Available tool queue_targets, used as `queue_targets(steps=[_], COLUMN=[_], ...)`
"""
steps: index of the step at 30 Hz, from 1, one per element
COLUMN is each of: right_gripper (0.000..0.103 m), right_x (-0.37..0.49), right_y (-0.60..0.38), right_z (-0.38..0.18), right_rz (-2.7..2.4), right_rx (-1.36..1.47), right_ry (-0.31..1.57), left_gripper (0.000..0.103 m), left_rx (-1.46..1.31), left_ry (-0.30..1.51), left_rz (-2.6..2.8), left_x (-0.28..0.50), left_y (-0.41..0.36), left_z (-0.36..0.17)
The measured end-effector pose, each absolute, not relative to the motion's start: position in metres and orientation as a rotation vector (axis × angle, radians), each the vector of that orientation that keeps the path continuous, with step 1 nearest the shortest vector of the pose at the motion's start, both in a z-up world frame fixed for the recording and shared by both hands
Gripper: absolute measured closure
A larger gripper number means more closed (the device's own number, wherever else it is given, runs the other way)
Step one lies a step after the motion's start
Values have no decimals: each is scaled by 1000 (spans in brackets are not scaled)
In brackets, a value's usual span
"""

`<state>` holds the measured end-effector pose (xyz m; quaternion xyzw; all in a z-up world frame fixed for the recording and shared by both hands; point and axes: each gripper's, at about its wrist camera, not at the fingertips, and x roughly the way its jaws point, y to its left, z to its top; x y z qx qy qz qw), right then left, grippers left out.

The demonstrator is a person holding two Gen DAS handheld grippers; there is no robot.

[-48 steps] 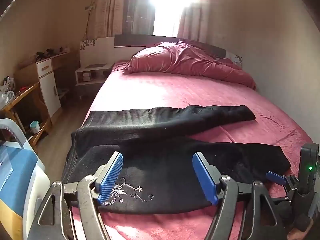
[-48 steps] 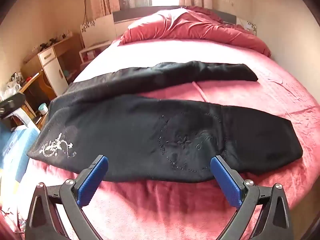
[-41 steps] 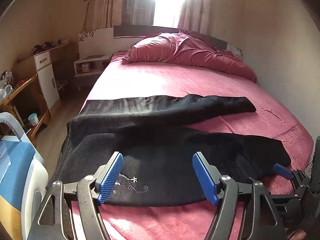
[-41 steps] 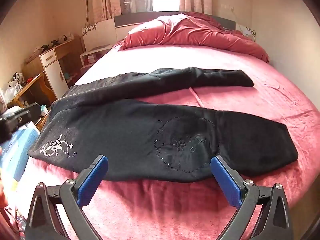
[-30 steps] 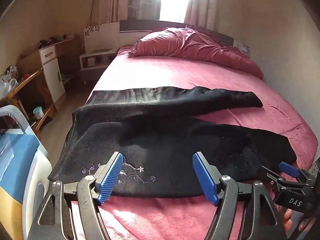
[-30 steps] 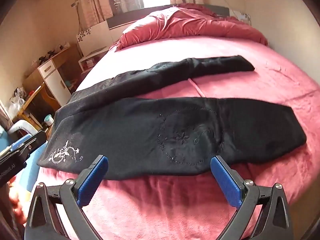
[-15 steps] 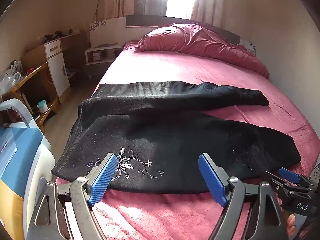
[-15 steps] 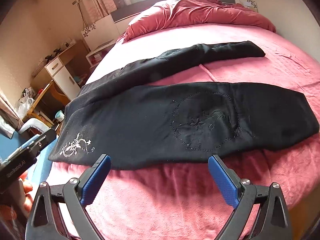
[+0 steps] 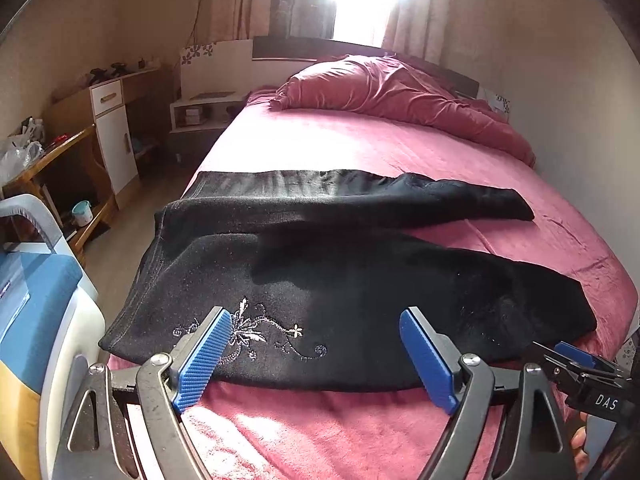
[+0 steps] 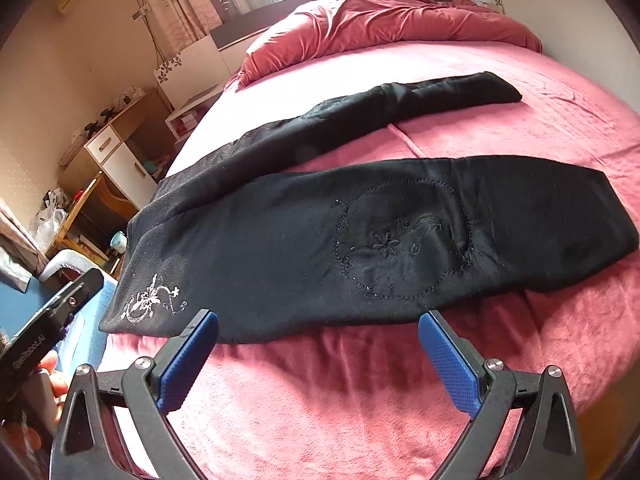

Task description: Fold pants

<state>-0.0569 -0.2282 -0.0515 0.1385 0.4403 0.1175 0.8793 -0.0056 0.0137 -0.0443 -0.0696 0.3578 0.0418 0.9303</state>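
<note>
Black pants (image 9: 340, 272) lie flat across the pink bed (image 9: 360, 148), waist at the left edge, two legs spread apart toward the right. White embroidery (image 9: 248, 332) marks the near hip. In the right wrist view the pants (image 10: 380, 232) show a stitched circle on the near leg. My left gripper (image 9: 316, 356) is open and empty, just in front of the near edge by the embroidery. My right gripper (image 10: 320, 360) is open and empty, just short of the near leg's edge. The right gripper's tip also shows in the left wrist view (image 9: 576, 360).
A crumpled pink duvet (image 9: 392, 92) lies at the head of the bed. A blue and white box (image 9: 36, 320) stands at the left beside the bed. A wooden desk and white cabinet (image 9: 108, 136) line the left wall. A wall runs along the bed's right side.
Both grippers have drawn back a little toward the bed's near edge and tilted; the right view has rolled. The pants have not moved. Both grippers stay open.
</note>
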Motion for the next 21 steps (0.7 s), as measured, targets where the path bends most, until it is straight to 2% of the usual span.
queue_targets(steps=[21], right_gripper=[2], right_x=[-57], right_y=[-224], right_z=[-56], right_rz=[223], right_rx=[249], right_ry=[936], left_gripper=[15], left_rx=[-151], left_ry=[737], left_rz=[104], left_x=[-7], left_y=[18], left_z=[-45])
